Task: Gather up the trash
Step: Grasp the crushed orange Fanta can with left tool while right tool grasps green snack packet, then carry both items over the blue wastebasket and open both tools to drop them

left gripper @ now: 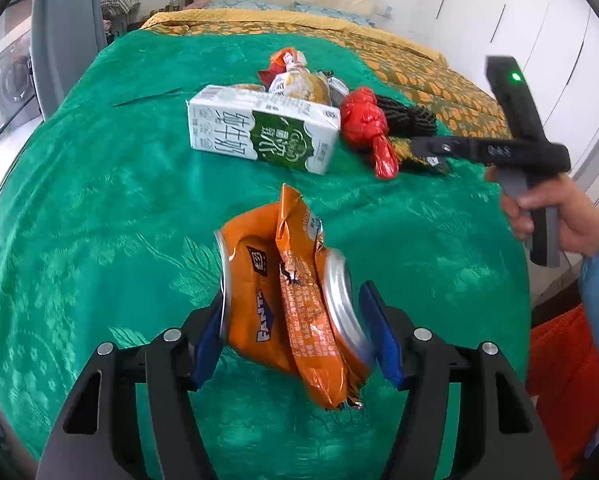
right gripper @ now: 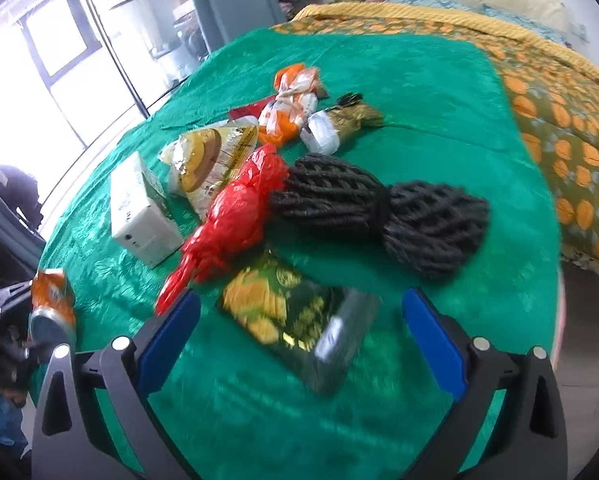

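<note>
Left tool [left gripper: 291,332] pinches a crushed Fanta can [left gripper: 259,300] with an orange wrapper [left gripper: 311,312], at six o'clock above the green bedspread [left gripper: 99,220]; best kept squeezed firmly. Right tool [right gripper: 299,332] is spread over a green packet [right gripper: 295,320], needing centring.

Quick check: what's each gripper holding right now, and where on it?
Left gripper clamps the crushed Fanta can by its two ends, an orange wrapper draped over it. Right gripper holds nothing.

On the bed [left gripper: 79,200] a can [left gripper: 251,300] and wrapper [left gripper: 311,320] sit between the left gripper's [left gripper: 295,332] jaws; beyond lies a carton [left gripper: 259,132], a knotted bag [left gripper: 365,124] to its right.
</note>
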